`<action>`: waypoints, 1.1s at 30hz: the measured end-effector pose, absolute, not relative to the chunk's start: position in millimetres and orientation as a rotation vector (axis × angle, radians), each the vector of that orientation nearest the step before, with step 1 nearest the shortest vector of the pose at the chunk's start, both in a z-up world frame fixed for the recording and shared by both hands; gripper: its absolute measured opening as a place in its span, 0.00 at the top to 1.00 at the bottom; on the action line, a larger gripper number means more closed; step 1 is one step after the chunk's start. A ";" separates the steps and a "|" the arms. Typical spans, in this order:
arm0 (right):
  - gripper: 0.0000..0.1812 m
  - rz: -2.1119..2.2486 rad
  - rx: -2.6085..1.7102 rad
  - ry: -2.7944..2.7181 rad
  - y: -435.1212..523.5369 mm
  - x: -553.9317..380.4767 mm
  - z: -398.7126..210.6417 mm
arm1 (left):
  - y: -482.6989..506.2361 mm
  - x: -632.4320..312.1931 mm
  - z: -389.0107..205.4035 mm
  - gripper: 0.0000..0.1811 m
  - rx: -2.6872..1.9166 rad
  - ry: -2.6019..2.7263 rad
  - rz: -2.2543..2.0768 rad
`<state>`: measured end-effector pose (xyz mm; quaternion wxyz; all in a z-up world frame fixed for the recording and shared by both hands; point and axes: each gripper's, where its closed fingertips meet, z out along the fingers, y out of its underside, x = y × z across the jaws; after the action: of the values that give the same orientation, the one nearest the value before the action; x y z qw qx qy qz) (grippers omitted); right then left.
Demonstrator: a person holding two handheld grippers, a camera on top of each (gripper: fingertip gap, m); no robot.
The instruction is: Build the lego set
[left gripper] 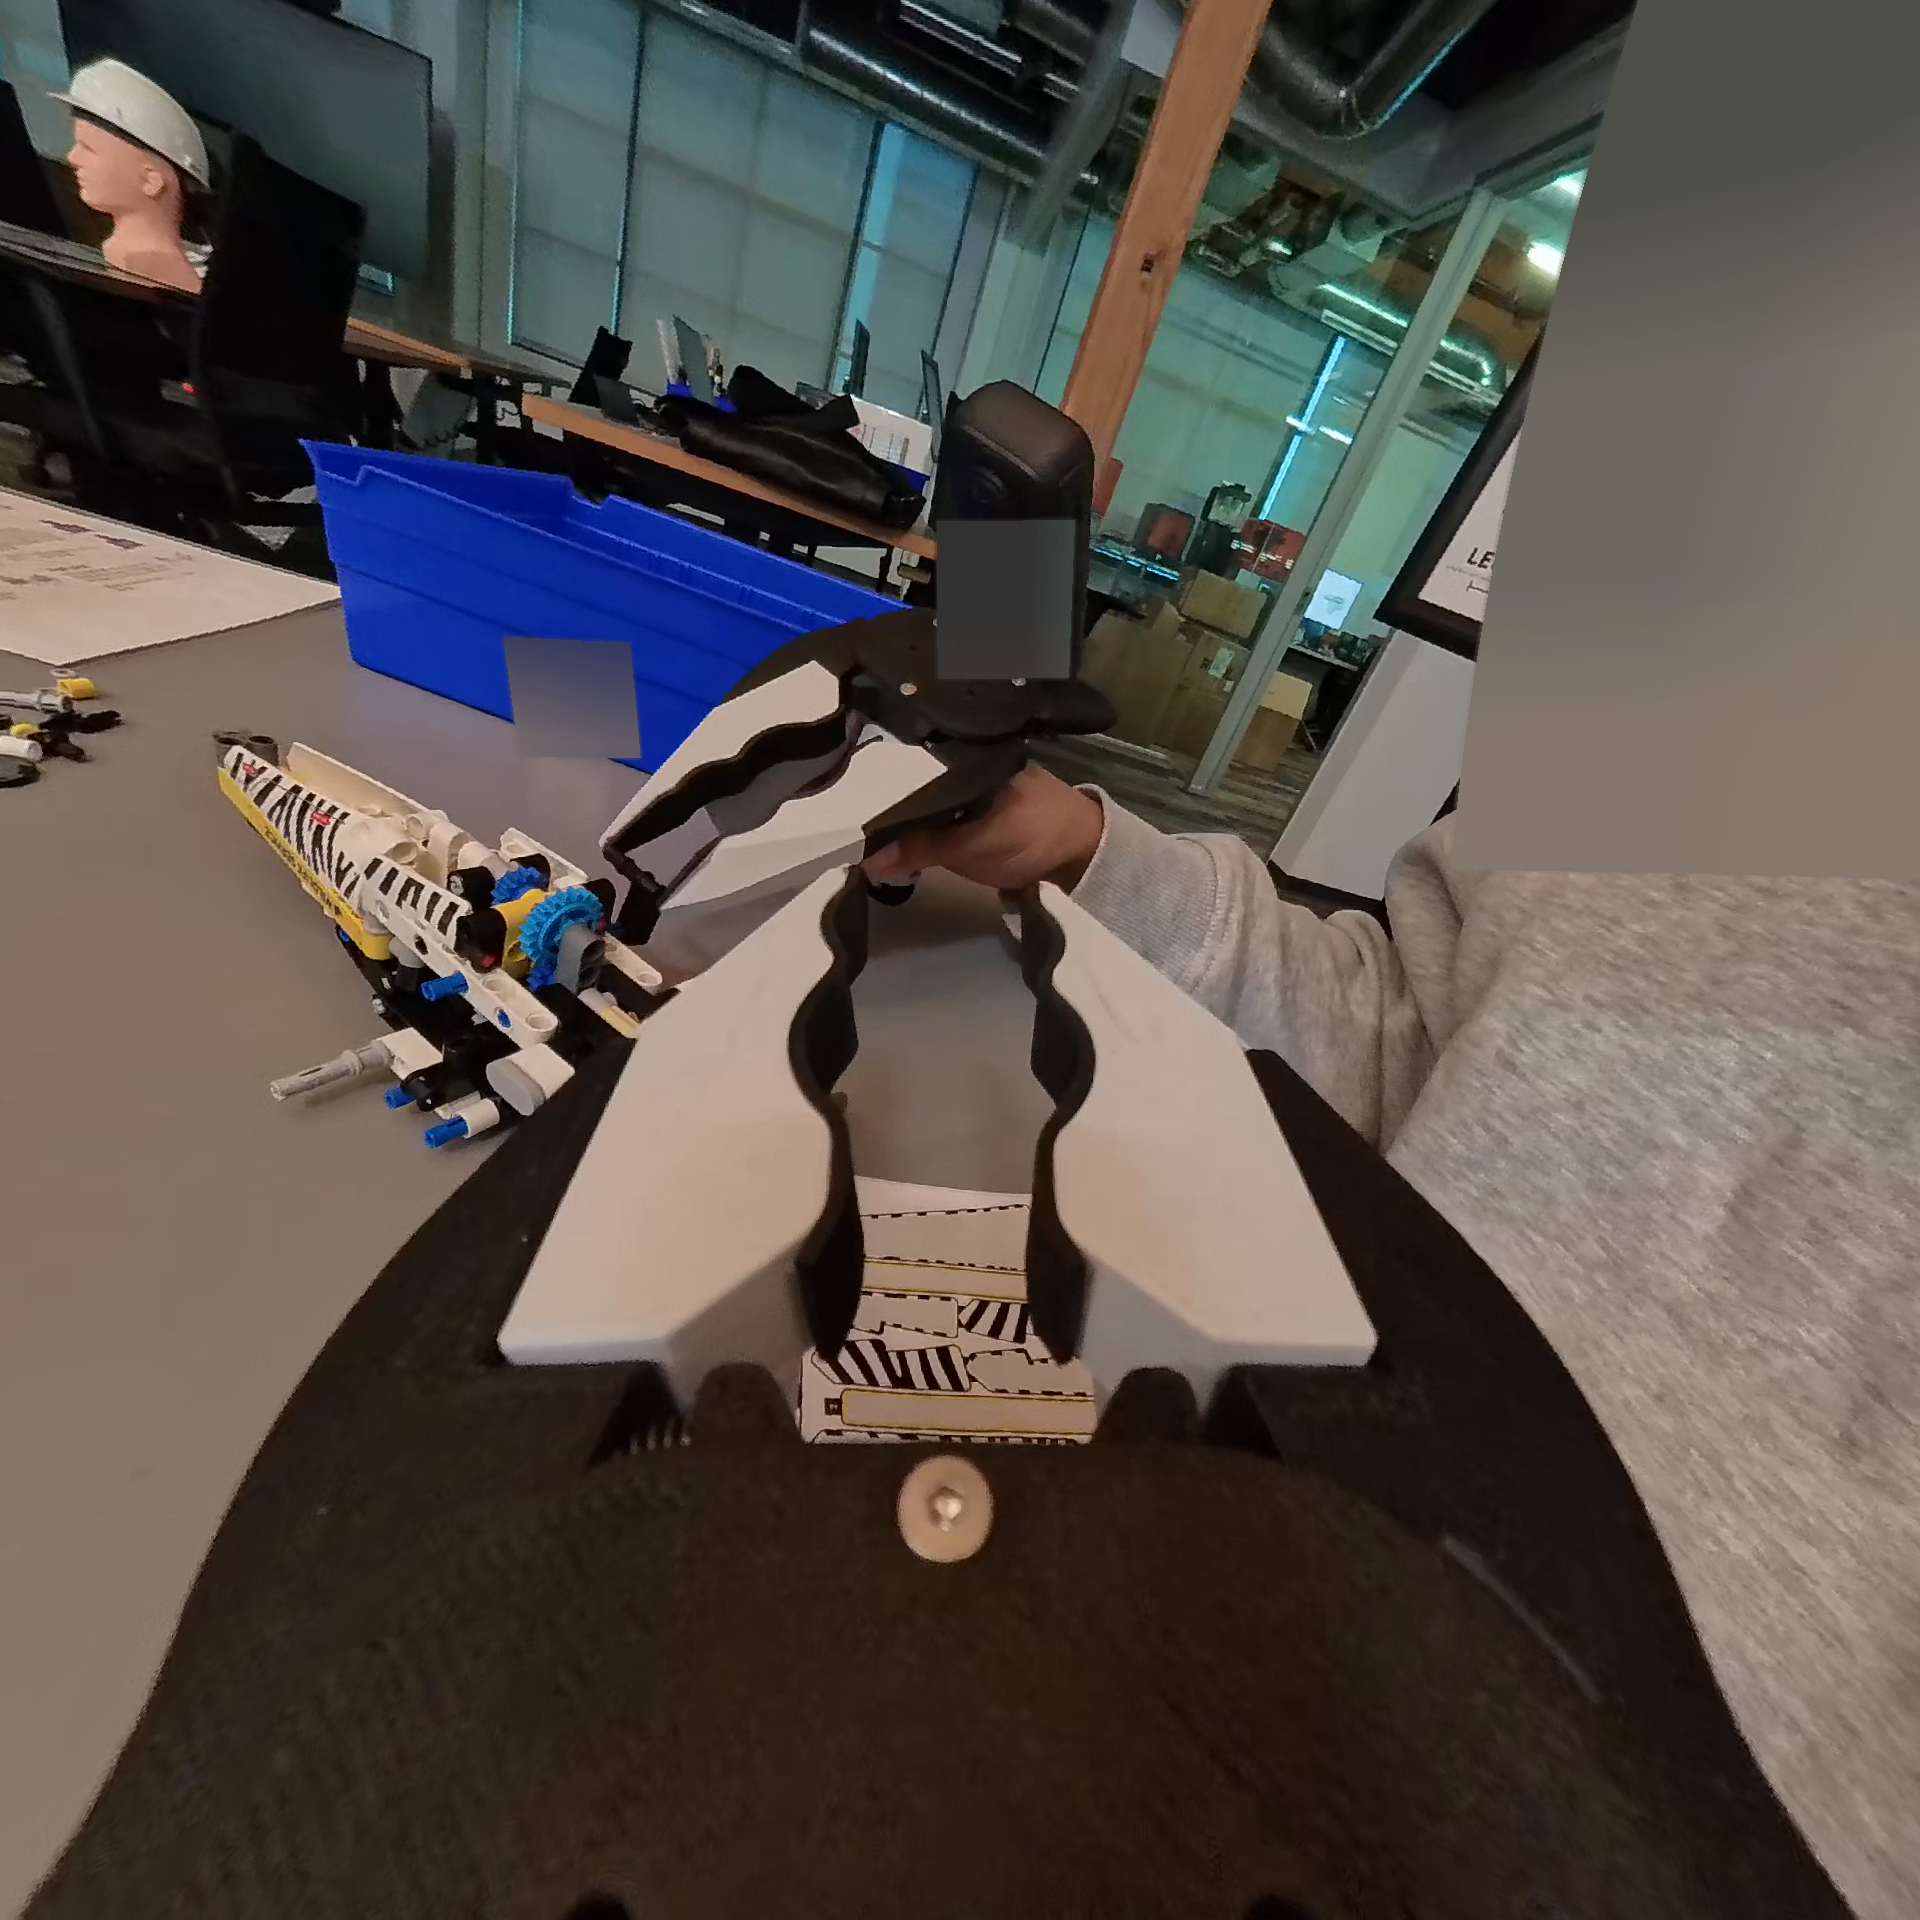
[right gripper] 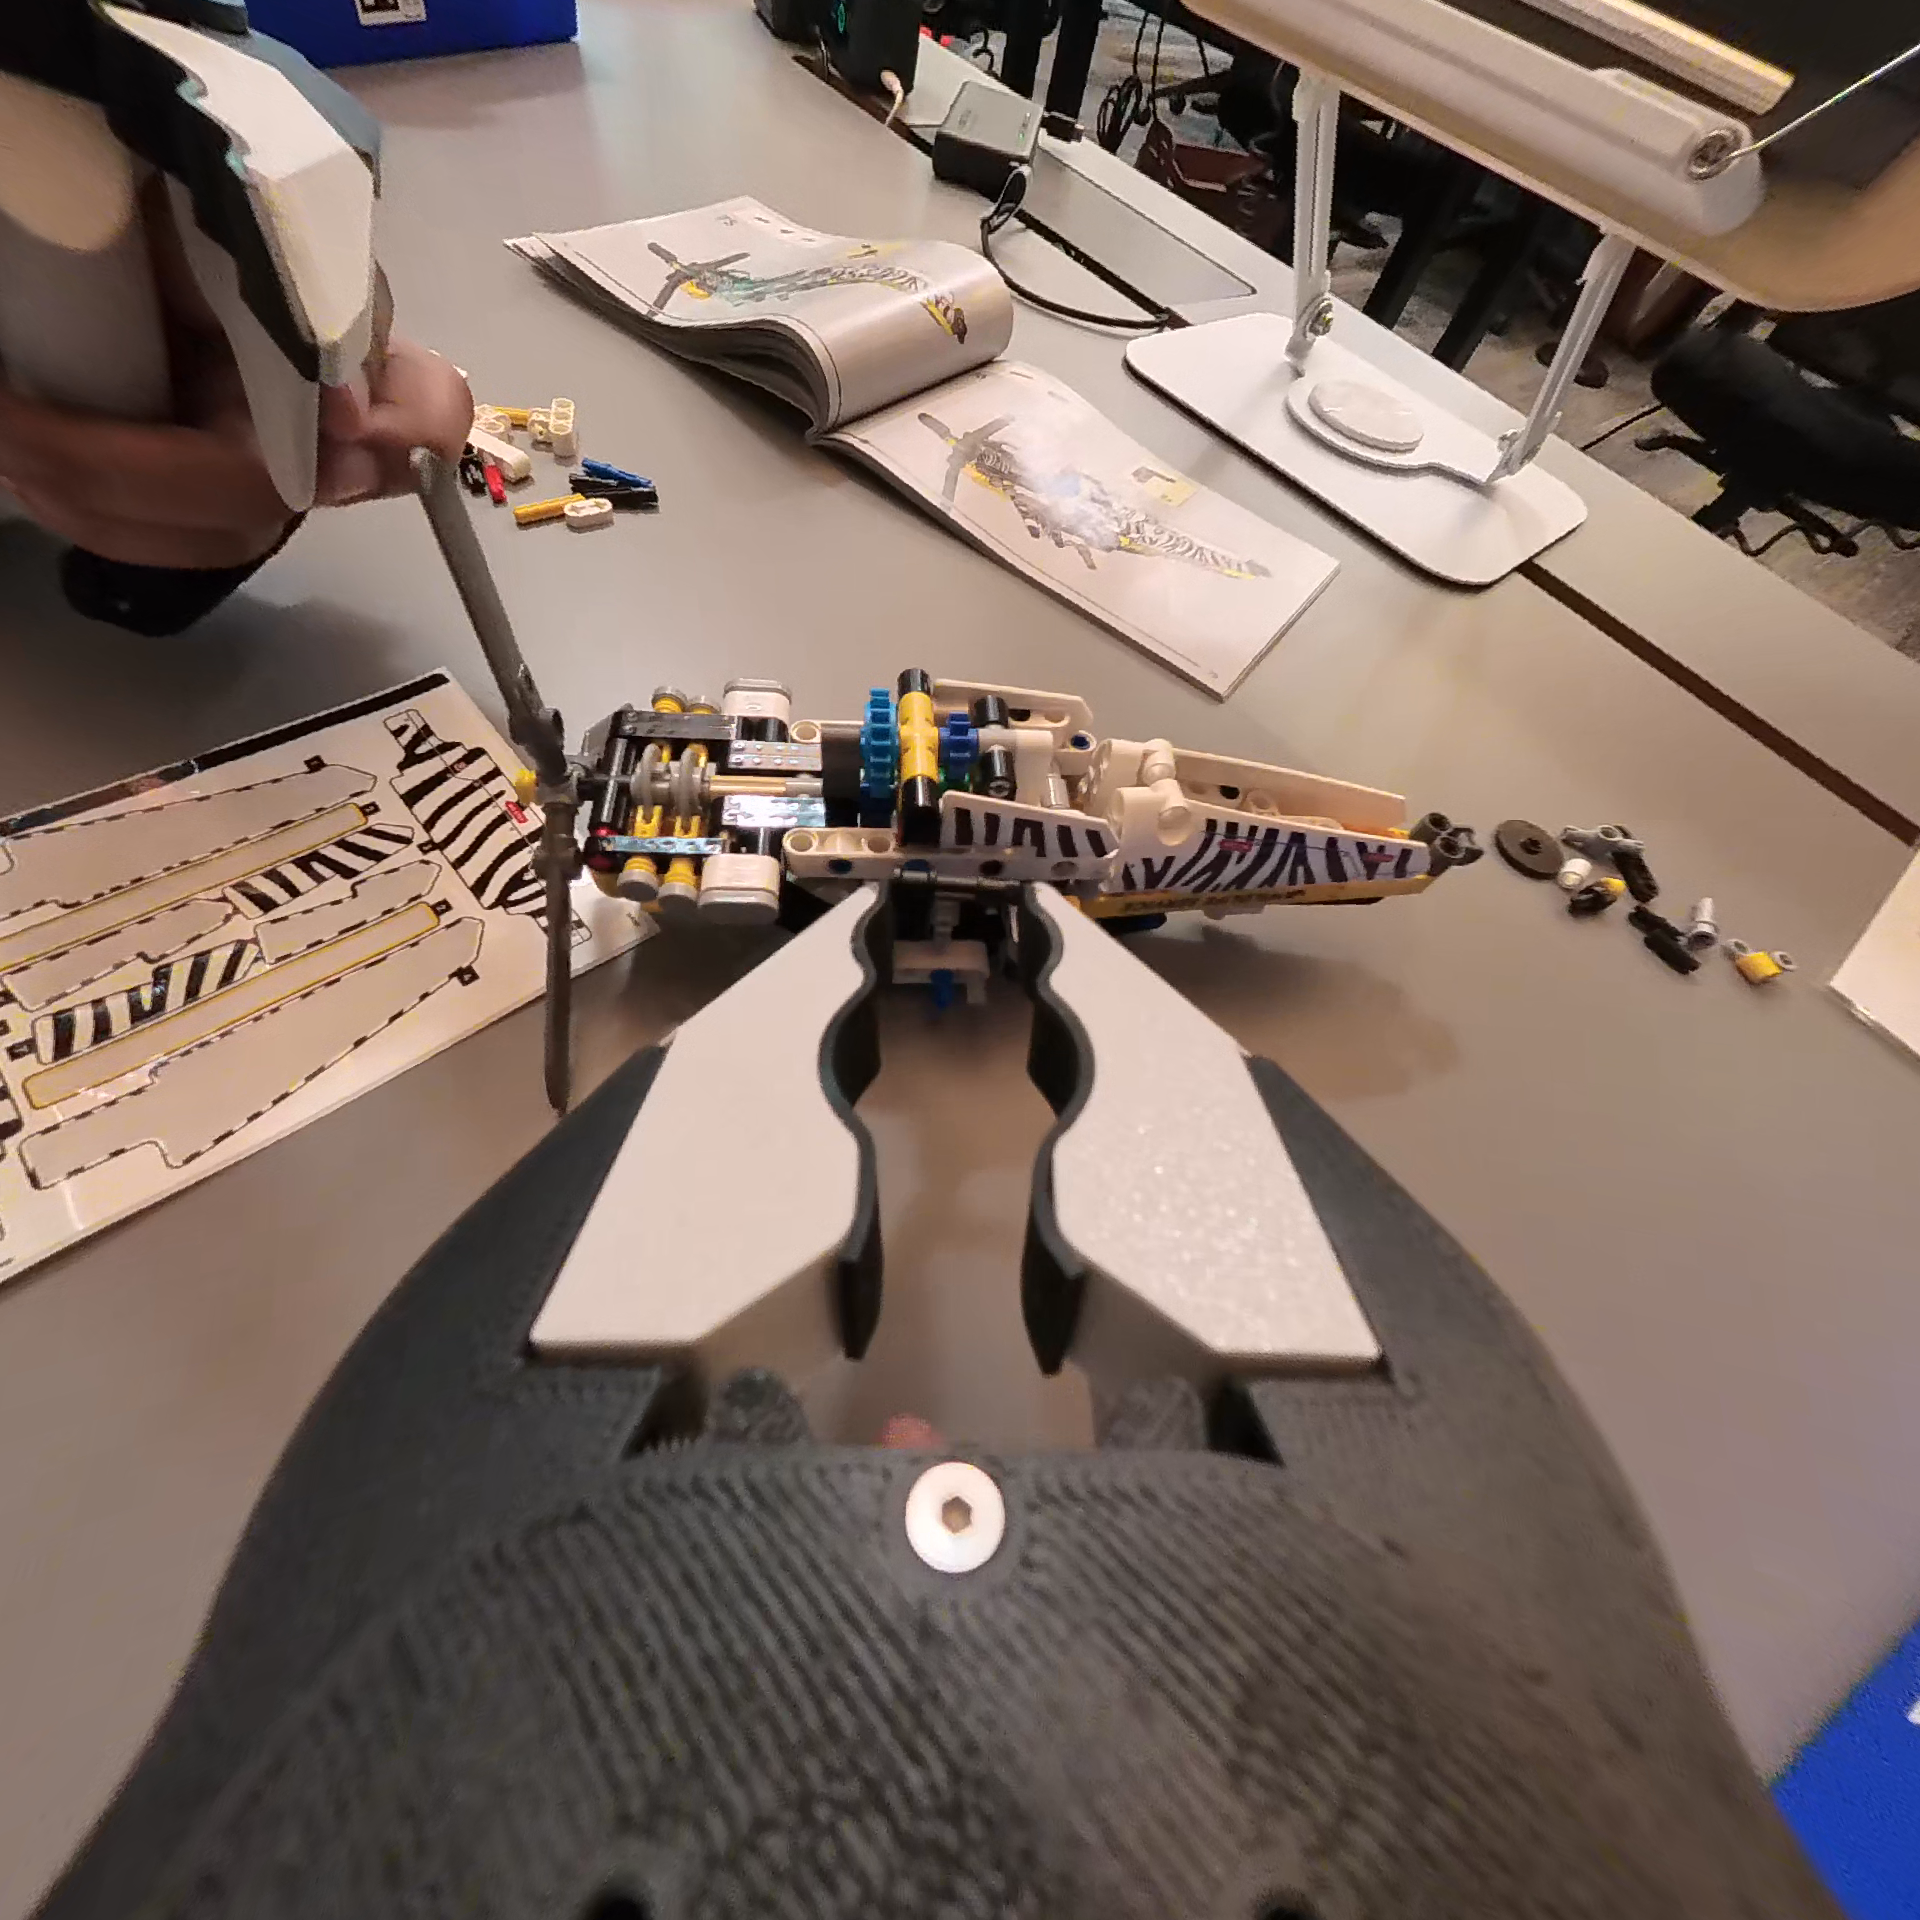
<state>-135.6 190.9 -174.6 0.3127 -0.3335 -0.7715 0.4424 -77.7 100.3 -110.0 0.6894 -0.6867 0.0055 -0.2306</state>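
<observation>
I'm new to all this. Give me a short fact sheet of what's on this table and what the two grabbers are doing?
Model: part-built zebra-striped lego model lying on the grey table
Right gripper: open, tips around the model's near side
Left gripper: open, empty, above the sticker sheet
Propeller: grey, at the model's nose
Instruction booklet: open, behind the model
Loose pieces: by the tail

The sticker sheet (right gripper: 239,935) runs off the left picture edge beside the lego model (right gripper: 935,821). The model's underside hides behind the right gripper's fingers (right gripper: 790,1049). Loose pieces (right gripper: 1642,894) right of the model are too small to identify.
</observation>
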 end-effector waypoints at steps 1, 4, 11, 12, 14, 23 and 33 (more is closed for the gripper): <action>0.88 1.175 -0.881 -2.031 191.0 -135.6 -174.0 | 100.3 -77.6 -110.1 0.85 -1.537 0.012 -0.516; 0.88 1.192 -0.885 -2.024 192.3 -135.7 -173.0 | 100.5 -77.4 -110.3 0.85 -1.538 0.013 -0.516; 0.88 1.248 -0.907 -2.010 193.4 -136.9 -172.4 | 100.4 -77.0 -110.4 0.86 -1.538 0.012 -0.520; 0.88 1.252 -0.908 -2.010 193.0 -136.9 -172.4 | 100.4 -77.1 -110.4 0.86 -1.538 0.012 -0.520; 0.88 1.263 -0.908 -2.009 192.7 -137.1 -172.1 | 100.4 -77.3 -110.4 0.86 -1.538 0.011 -0.519; 0.88 1.278 -0.909 -2.008 192.9 -137.9 -171.7 | 100.6 -77.2 -110.8 0.86 -1.541 0.010 -0.521; 0.88 1.296 -0.921 -2.009 191.9 -139.1 -171.1 | 100.9 -77.5 -111.4 0.86 -1.545 0.007 -0.522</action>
<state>-139.1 191.9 -171.1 0.2859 -0.3445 -0.7513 0.4848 -77.5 100.9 -111.4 0.6857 -0.6896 0.0030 -0.2330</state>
